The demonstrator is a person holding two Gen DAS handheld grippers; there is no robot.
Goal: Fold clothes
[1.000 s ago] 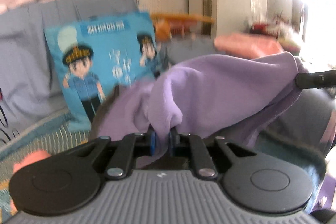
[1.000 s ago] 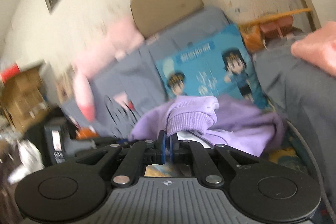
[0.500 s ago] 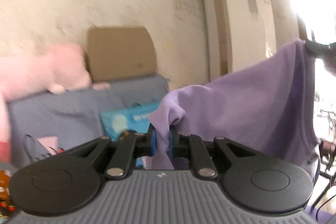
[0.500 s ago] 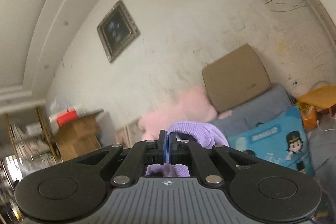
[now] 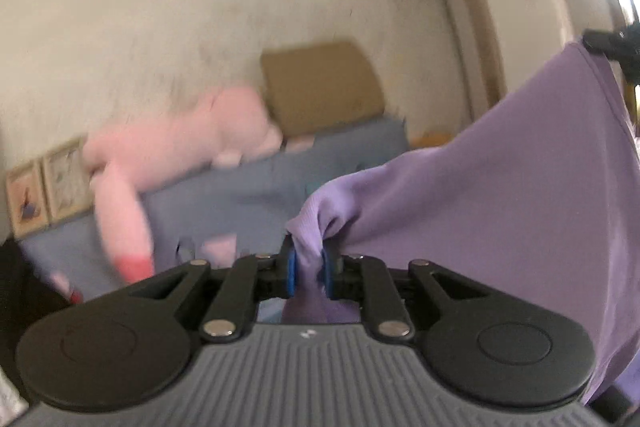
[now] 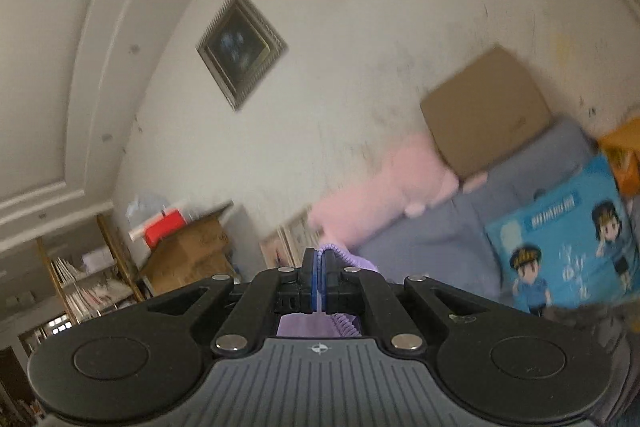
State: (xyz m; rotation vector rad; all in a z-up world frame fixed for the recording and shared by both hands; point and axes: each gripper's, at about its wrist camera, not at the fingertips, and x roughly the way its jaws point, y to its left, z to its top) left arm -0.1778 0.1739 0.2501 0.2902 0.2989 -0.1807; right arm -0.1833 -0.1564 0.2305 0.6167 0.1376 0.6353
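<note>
Both grippers, left [image 5: 308,273] and right [image 6: 319,281], clench the purple top [image 5: 500,211], held aloft; keeping it taut and level should help.

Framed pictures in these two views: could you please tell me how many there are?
3: one dark framed picture hangs on the wall; two light framed pictures lean side by side below, left of the pink plush. Others may be hidden.

A grey-blue sofa [image 6: 460,239] stands against the wall. A pink plush [image 5: 180,151] lies along its back, touching a brown cardboard sheet [image 6: 486,111] propped upright. A blue cartoon cushion [image 6: 560,239] leans on the backrest.
</note>
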